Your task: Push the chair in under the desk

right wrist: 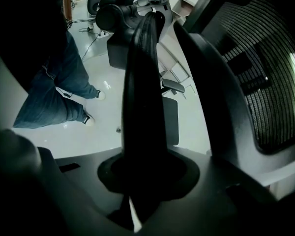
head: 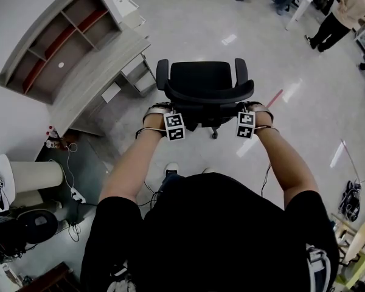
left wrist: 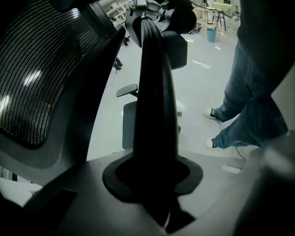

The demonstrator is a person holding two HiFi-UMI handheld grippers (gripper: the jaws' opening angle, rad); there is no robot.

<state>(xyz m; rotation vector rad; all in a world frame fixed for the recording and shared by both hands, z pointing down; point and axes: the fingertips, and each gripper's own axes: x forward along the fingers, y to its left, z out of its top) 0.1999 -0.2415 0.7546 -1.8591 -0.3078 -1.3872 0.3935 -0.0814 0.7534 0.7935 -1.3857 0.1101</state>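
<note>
The desk (head: 94,78) lies ahead and to the left of your left claw (head: 164,111), well apart from it, with bare floor (head: 128,111) between. Your left claw is pinching the chair (head: 210,99) at the left end of its back rim. In the left gripper view the jaws stand almost together, only a sliver of light between them, with the mesh back (left wrist: 24,77) just beside them. The seat (head: 201,78) and armrests (head: 162,73) sit ahead of the claws, between the two, and the chair looks to face straight ahead, not toward the desk. Your right claw (head: 250,109) is pressed onto the right end of the same rim, jaws likewise nearly together. Far ahead and right of it stand people (head: 337,14), well clear.

I judge you have the grip and little more: no part of the chair is under the desk, and it stands out in the open. Most of the job is left: swing the chair left to face the desk's opening, roll it across, slide the seat under, then let go
</note>
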